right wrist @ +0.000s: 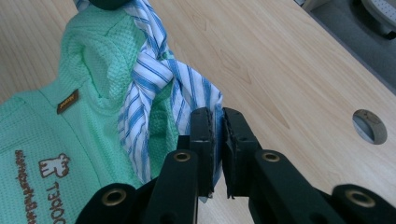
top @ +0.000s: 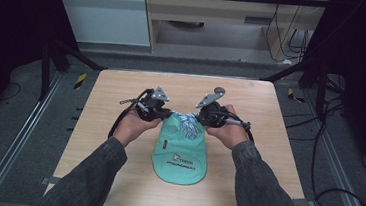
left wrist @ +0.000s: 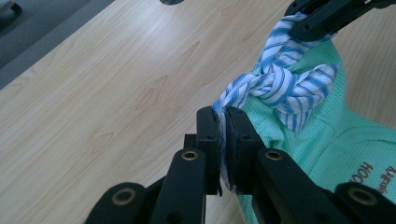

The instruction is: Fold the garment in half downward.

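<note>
Between both pairs of jaws sat the ends of a blue-and-white striped cloth tie (left wrist: 280,86): left gripper (left wrist: 223,122) clamped one end, right gripper (right wrist: 218,120) the other. Knot rested on the far edge of a mint-green mesh garment (top: 180,158), mid light wooden table (top: 111,101).

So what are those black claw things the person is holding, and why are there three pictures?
They are grippers: hand tools with two black jaws that pinch like tongs. The person holds the left gripper in one hand and the right gripper in the other. One picture comes from a camera up high, looking down at the wooden table. The other two come from small cameras riding on each gripper, looking along its jaws. On the table lies a green cap. At its back is a blue and white striped cloth, tied in a knot. Each gripper is pinching one end of that cloth.
</note>
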`<state>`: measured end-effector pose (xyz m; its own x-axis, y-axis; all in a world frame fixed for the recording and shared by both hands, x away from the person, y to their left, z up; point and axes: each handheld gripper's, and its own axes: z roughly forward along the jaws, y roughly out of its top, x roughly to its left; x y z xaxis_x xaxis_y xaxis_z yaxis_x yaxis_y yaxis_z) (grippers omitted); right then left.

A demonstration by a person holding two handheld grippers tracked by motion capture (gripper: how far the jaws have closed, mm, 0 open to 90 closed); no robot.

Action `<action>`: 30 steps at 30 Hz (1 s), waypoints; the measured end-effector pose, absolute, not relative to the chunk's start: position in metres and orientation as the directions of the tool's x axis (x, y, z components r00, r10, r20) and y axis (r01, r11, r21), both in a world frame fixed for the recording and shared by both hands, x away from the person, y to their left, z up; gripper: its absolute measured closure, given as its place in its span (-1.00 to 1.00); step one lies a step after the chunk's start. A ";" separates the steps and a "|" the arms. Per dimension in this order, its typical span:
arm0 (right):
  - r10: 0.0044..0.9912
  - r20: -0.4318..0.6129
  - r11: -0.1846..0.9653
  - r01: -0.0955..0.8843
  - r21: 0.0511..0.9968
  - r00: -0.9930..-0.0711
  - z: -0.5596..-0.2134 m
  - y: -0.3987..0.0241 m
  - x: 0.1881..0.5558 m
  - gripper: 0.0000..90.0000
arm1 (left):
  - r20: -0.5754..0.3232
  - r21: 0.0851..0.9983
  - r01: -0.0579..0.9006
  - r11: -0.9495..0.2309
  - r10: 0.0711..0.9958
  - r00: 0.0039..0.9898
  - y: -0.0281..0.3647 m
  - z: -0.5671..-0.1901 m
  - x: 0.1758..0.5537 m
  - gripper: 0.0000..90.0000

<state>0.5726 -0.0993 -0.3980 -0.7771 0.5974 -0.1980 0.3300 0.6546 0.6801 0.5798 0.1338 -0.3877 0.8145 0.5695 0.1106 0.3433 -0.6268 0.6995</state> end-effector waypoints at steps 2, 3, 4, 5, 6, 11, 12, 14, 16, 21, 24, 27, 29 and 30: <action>0.597 -0.201 0.656 0.328 0.680 -0.777 -0.397 -0.099 0.573 0.85 | 0.117 0.697 0.339 -0.632 0.567 0.815 0.135 -0.385 0.580 0.89; 0.596 -0.208 0.656 0.321 0.683 -0.775 -0.395 -0.098 0.574 0.85 | 0.120 0.697 0.337 -0.633 0.566 0.816 0.136 -0.384 0.580 0.89; 0.598 -0.211 0.656 0.320 0.684 -0.774 -0.395 -0.097 0.574 0.85 | 0.122 0.701 0.333 -0.631 0.567 0.815 0.137 -0.384 0.581 0.89; 0.596 -0.213 0.658 0.318 0.683 -0.774 -0.394 -0.096 0.574 0.85 | 0.123 0.698 0.336 -0.632 0.568 0.814 0.138 -0.384 0.581 0.89; 0.595 -0.215 0.659 0.317 0.682 -0.775 -0.394 -0.095 0.574 0.85 | 0.122 0.699 0.337 -0.631 0.569 0.813 0.139 -0.384 0.581 0.89; 0.588 -0.226 0.666 0.305 0.681 -0.777 -0.393 -0.092 0.575 0.85 | 0.120 0.704 0.341 -0.623 0.577 0.808 0.141 -0.384 0.582 0.89; 0.588 -0.226 0.666 0.305 0.681 -0.777 -0.393 -0.092 0.575 0.85 | 0.120 0.704 0.341 -0.623 0.577 0.808 0.141 -0.384 0.582 0.89; 0.585 -0.232 0.670 0.303 0.678 -0.777 -0.392 -0.091 0.576 0.85 | 0.122 0.706 0.339 -0.622 0.578 0.807 0.142 -0.383 0.582 0.89; 0.586 -0.233 0.668 0.301 0.680 -0.776 -0.391 -0.091 0.577 0.85 | 0.119 0.709 0.340 -0.617 0.580 0.806 0.142 -0.383 0.583 0.89; 0.585 -0.238 0.669 0.295 0.682 -0.776 -0.389 -0.090 0.578 0.85 | 0.124 0.707 0.337 -0.622 0.577 0.807 0.143 -0.382 0.584 0.89; 0.584 -0.240 0.669 0.292 0.684 -0.776 -0.389 -0.090 0.578 0.85 | 0.126 0.709 0.335 -0.620 0.579 0.805 0.144 -0.381 0.584 0.89; 0.582 -0.250 0.672 0.285 0.684 -0.774 -0.387 -0.089 0.578 0.85 | 0.130 0.710 0.333 -0.621 0.580 0.805 0.144 -0.380 0.584 0.89; 0.582 -0.256 0.674 0.281 0.684 -0.772 -0.386 -0.089 0.579 0.85 | 0.132 0.712 0.331 -0.619 0.582 0.802 0.144 -0.379 0.585 0.89; 0.583 -0.255 0.672 0.282 0.685 -0.772 -0.386 -0.089 0.579 0.85 | 0.134 0.711 0.330 -0.621 0.581 0.803 0.144 -0.378 0.585 0.89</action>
